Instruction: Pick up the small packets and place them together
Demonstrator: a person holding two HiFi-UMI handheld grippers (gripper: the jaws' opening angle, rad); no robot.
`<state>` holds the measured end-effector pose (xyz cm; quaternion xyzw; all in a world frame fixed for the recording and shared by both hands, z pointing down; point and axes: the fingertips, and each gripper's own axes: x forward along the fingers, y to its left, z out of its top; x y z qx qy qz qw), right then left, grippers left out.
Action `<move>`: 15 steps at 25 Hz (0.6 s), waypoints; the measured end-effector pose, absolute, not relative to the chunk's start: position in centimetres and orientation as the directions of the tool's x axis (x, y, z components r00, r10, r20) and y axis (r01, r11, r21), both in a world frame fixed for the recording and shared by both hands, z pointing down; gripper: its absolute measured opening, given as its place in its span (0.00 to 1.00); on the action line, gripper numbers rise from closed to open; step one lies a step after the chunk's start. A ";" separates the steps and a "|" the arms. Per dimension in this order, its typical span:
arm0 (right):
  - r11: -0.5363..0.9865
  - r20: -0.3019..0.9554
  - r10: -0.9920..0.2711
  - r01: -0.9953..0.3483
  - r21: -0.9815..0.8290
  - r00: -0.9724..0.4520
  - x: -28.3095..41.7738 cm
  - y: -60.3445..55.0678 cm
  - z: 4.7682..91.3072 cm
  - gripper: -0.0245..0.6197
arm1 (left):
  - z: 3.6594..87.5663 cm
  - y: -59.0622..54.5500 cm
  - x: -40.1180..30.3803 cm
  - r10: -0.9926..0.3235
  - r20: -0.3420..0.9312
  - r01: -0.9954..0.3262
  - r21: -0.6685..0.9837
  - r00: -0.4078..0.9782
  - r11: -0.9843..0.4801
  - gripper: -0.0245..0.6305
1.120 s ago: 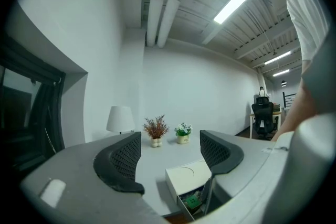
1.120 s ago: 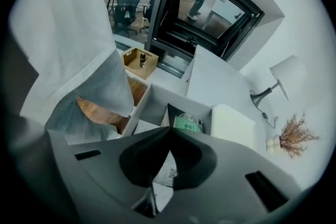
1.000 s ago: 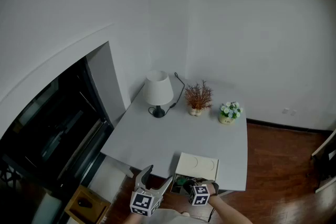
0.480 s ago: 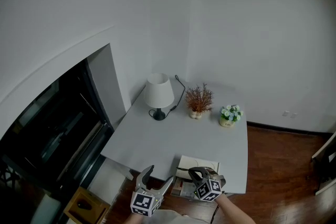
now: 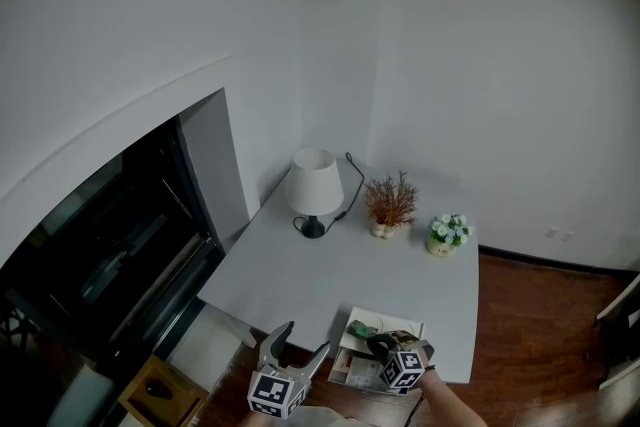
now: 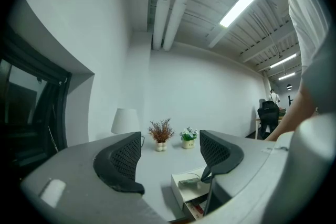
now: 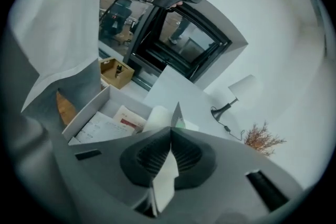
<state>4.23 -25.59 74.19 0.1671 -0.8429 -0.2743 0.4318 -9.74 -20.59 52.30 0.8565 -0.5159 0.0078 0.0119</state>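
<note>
Right gripper [image 7: 170,134] pinching thin packet [image 7: 164,181], likely paper, left gripper [image 6: 169,160] jaws apart

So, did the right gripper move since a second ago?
Yes. Judged against the table, the right gripper, shut on a small packet, has shifted rightward, toward the table's near right corner.
</note>
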 end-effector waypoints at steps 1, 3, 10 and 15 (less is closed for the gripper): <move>0.798 0.647 -0.498 -0.014 0.602 -0.577 4.1 -25.2 74.6 0.04 | 52.3 -20.6 -9.7 -0.883 0.024 -0.883 0.015 0.469 -0.469 0.55; 0.801 0.676 -0.469 0.049 0.597 -0.568 4.0 -24.5 75.6 0.04 | 52.3 -20.5 -9.6 -0.881 0.023 -0.881 0.017 0.473 -0.473 0.55; 0.840 0.737 -0.451 0.041 0.541 -0.503 3.9 -24.3 76.7 0.71 | 52.3 -20.7 -9.2 -0.872 0.013 -0.872 0.031 0.489 -0.489 0.55; 0.795 0.550 -0.580 -0.267 0.545 -0.601 3.9 -25.0 69.9 0.72 | 52.4 -21.1 -8.1 -0.861 0.015 -0.861 0.038 0.508 -0.508 0.55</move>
